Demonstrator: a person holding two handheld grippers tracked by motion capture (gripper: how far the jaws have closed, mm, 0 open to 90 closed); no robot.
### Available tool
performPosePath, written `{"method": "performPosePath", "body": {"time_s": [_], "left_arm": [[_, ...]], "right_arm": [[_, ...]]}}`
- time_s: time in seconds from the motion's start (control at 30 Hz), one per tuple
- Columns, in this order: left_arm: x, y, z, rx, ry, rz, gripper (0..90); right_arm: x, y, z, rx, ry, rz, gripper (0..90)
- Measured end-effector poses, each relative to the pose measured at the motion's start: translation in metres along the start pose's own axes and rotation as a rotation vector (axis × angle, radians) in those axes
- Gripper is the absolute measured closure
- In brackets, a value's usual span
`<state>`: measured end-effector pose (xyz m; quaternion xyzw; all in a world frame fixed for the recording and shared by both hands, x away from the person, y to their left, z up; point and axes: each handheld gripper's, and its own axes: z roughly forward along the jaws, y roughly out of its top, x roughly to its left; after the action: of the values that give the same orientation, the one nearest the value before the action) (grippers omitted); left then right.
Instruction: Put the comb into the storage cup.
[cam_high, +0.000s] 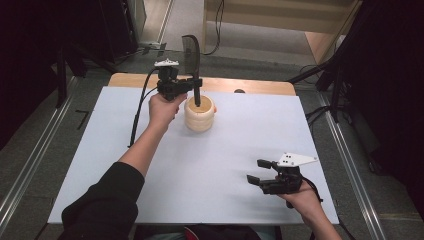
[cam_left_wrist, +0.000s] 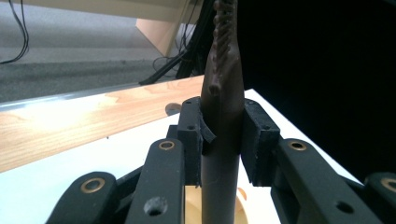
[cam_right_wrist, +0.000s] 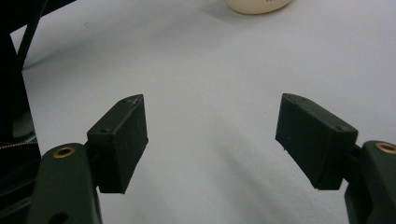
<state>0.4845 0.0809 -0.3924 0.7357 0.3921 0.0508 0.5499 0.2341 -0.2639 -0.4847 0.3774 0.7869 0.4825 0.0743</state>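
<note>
Near the front right corner of the white table, the right gripper rested low with its jaws spread and nothing between them. Farther back, toward the rear edge, the left gripper pinched the dark handle of a spatula standing upright in the cream holder. Pulled off-vertical, the handle could catch the rim and topple the light holder.
</note>
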Motion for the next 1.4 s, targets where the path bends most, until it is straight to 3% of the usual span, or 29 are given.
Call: {"method": "performPosePath", "body": {"time_s": [1.07,1.4], "left_arm": [[0.005,-0.024,0.021,0.083,-0.011,0.046,72.7],[0.010,-0.034,0.023,0.092,-0.007,0.034,72.6]], "right_arm": [[-0.001,0.000,0.001,0.001,-0.001,-0.006,23.1],[0.000,0.000,0.001,-0.001,0.002,-0.005,23.1]]}}
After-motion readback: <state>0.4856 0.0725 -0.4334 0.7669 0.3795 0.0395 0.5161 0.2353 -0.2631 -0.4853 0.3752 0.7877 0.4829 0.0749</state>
